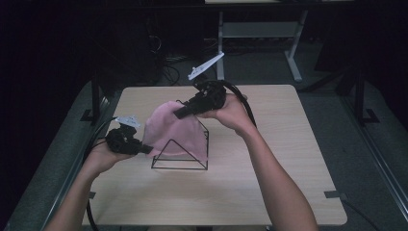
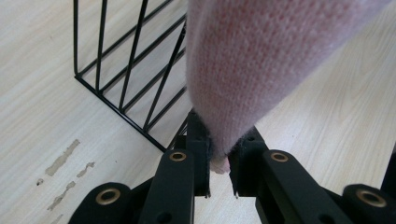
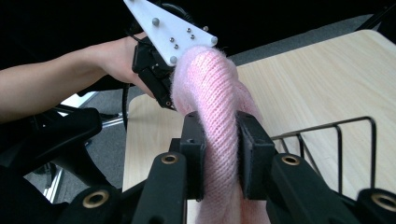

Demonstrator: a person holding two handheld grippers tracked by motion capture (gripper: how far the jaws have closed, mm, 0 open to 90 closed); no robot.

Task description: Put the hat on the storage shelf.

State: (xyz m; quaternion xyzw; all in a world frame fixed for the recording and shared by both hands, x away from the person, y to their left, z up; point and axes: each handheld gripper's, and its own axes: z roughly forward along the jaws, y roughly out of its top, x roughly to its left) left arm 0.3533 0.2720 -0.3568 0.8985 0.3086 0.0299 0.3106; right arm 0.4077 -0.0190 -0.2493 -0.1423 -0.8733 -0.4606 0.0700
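1. So I've got a gripper in each hand and both are clamped onto the same pink knit cloth (image 1: pixel 173 132), some kind of fuzzy knitted piece.

2. My left gripper (image 1: pixel 144 149) has its jaws pinched down on a lower corner of the cloth. In the left gripper view a little nub of pink pokes out between the pads (image 2: pixel 200 140), so it's a proper grip on the fabric.

3. My right gripper (image 1: pixel 179 113) is up higher and farther back, biting a thick bunched roll of the same cloth. In the right gripper view the jaws squeeze the knit from both sides, with the wool bulging above and below the pads (image 3: pixel 194 140).

4. The cloth itself is stretched between the two grippers and hangs draped over a black wire rack (image 1: pixel 180 155) with a triangular front, standing near the middle of the table (image 1: pixel 288 192). From the high view, the pink covers most of the rack's top and left side, and the rack's front triangle and right edge stick out from under it.

5. The left gripper sits just beside the rack's front left corner, low near the tabletop. The right one is above the rack's back end.

6. The table is light wood, with a few scuffed marks (image 2: pixel 65 168) near my left gripper.
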